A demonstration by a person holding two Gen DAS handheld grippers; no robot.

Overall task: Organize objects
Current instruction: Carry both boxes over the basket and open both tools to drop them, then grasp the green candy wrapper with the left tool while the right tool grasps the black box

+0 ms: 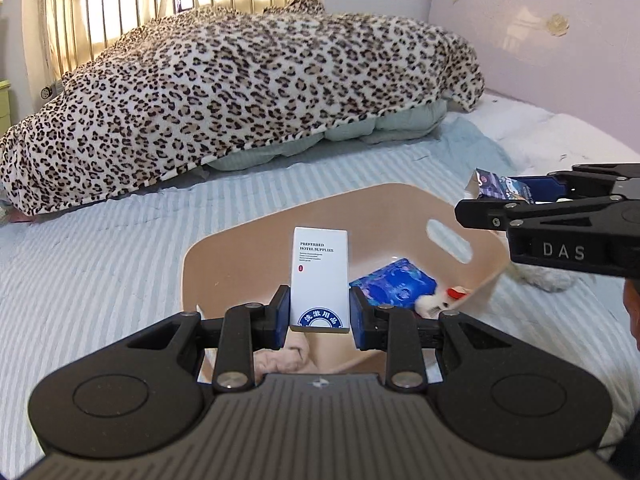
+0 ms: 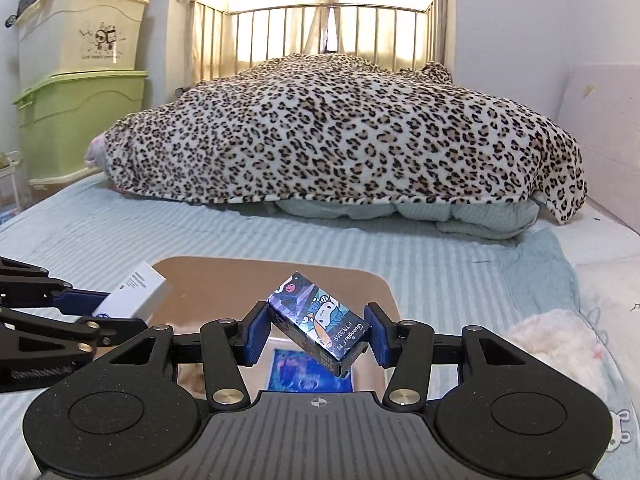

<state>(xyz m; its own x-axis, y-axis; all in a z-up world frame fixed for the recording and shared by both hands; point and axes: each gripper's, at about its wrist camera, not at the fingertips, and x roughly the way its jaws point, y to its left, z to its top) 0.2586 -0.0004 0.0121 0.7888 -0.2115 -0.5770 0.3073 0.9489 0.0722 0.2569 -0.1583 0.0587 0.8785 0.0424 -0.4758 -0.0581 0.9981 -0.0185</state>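
My left gripper (image 1: pixel 319 311) is shut on an upright white hotel-supplies box (image 1: pixel 319 276), held above the tan plastic bin (image 1: pixel 240 240) on the bed. In the bin lie a blue packet (image 1: pixel 394 284) and a small white plush toy (image 1: pixel 438 300). My right gripper (image 2: pixel 318 330) is shut on a tilted cartoon-printed box (image 2: pixel 316 322), held over the same bin (image 2: pixel 380 292), with the blue packet (image 2: pixel 308 376) below it. The right gripper also shows in the left wrist view (image 1: pixel 532 204), and the left gripper in the right wrist view (image 2: pixel 92 312).
A leopard-print blanket (image 1: pixel 240 92) over a folded quilt fills the far half of the bed. A white plush item (image 2: pixel 556 344) lies right of the bin. Stacked storage boxes (image 2: pixel 80 80) stand at the left. A metal rail (image 2: pixel 320 36) closes the far end.
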